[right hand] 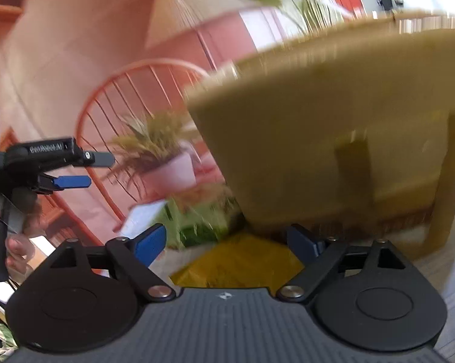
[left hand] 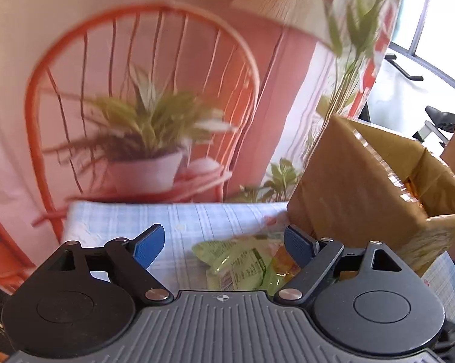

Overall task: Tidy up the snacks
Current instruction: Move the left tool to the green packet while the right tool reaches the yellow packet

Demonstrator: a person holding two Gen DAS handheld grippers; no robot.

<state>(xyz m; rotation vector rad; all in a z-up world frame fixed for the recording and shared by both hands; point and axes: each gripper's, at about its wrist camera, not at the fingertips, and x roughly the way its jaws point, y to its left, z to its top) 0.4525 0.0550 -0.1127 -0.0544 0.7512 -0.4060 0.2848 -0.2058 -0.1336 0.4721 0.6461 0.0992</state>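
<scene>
A: What is taking up the most room around the table?

B: A pink backdrop [left hand: 136,60] printed with an orange chair and a potted plant is hanging behind the far edge of the table [left hand: 197,220]. A brown cardboard box [left hand: 348,187] is sitting at the table's far right corner, its flaps standing open; what is lying inside is too blurred to tell.

A: And from the right wrist view?

B: That box [right hand: 333,127] is filling most of the view, blocking whatever is behind it. A yellow packet [right hand: 239,263] is lying just below it, between the fingers.

A: Where are the snacks?

B: A green snack bag [left hand: 239,260] is lying on the checked cloth near the box, with an orange packet [left hand: 285,261] touching it.

A: The grippers?

B: The left gripper [left hand: 224,242] is hovering over the bag, fingers spread wide, gripping nothing. The right gripper [right hand: 227,242] is likewise spread apart and holding nothing.
</scene>
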